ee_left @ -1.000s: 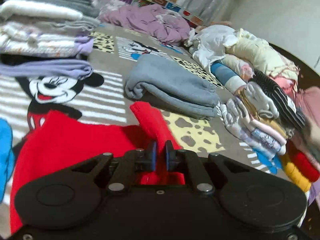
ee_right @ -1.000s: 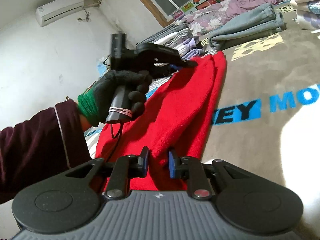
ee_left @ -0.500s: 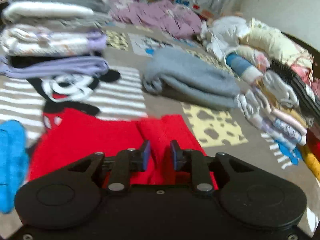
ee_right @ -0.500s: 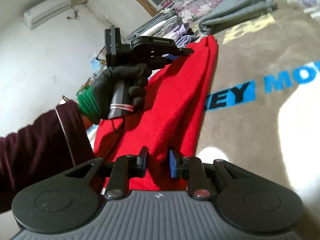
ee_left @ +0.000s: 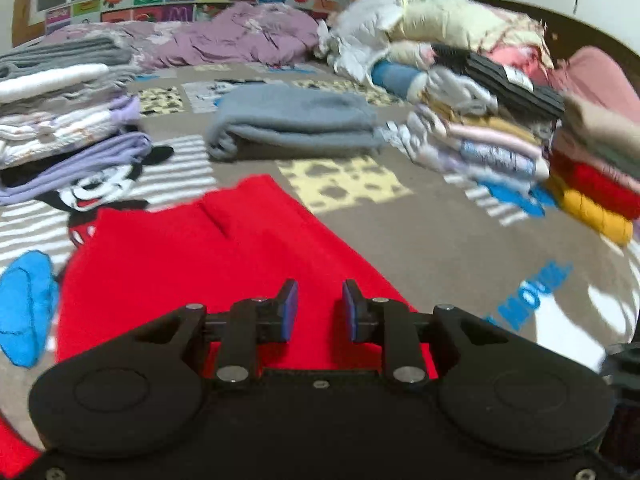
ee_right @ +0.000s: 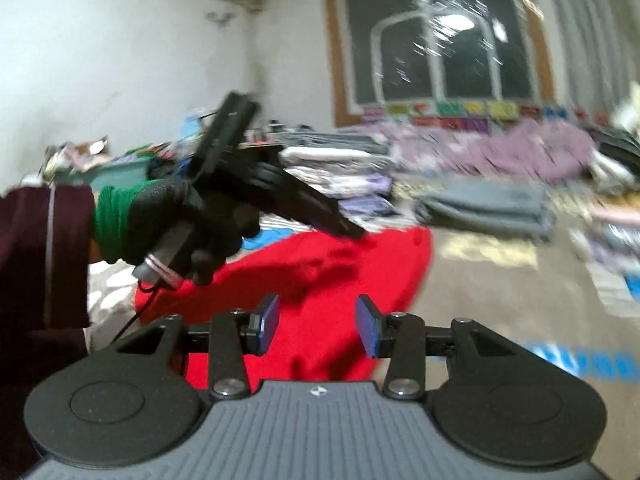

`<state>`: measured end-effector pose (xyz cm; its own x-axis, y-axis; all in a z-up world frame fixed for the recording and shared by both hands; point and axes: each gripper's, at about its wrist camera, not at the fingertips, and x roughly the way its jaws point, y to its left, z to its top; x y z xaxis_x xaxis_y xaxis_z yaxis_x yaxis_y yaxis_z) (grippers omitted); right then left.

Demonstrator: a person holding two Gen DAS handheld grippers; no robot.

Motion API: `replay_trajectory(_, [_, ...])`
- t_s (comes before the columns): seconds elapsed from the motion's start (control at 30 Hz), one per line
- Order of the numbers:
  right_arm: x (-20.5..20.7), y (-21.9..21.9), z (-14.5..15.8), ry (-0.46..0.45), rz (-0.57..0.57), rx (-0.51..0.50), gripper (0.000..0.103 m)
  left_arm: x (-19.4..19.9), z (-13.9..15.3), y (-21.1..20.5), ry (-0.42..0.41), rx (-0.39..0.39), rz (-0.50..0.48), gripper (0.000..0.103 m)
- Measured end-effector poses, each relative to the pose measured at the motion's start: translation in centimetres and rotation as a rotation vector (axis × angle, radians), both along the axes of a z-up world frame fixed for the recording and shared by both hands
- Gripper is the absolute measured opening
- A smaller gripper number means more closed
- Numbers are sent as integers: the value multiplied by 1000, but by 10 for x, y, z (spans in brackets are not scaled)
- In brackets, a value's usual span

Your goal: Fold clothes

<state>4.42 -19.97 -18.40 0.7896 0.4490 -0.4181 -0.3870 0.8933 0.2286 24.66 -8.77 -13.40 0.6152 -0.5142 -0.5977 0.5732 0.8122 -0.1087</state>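
A red garment (ee_left: pixel 208 256) lies flat on the patterned blanket (ee_left: pixel 460 248), with a folded-over strip along its far edge. My left gripper (ee_left: pixel 316 310) hovers above its near part, open, nothing between the blue pads. The right wrist view shows the same red garment (ee_right: pixel 320 280) below my right gripper (ee_right: pixel 318 326), which is open and holds nothing. In that view a gloved hand (ee_right: pixel 180 224) carries the left gripper (ee_right: pixel 356 234) above the garment's far left side.
A folded grey garment (ee_left: pixel 292 124) lies beyond the red one. Stacks of folded clothes stand at the left (ee_left: pixel 60 112) and the right (ee_left: pixel 500 132). A purple heap (ee_left: pixel 240 36) lies at the back. Bare blanket shows to the right of the red garment.
Both grippers have let go of the red garment and opened. They have lifted and tilted up, and the garment now lies flat on the blanket.
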Motion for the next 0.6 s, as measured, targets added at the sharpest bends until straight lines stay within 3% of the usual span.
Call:
replay_trajectory(0.13, [22,16,-10,8,27,-62,44,7,-21,-13,21,56,-3,24])
replay_trajectory(0.4, [24,25,-13,-7,32,-95,45,46,-18,-27,64,74,78,25])
replay_trajectory(0.53, [9,40,-12,-83,22,-235,44,65,-16,-34,85,83,118,26])
replay_trajectory(0.6, [4,45,-12,-100,37,-270,46,73,-17,-38,86,92,130,32])
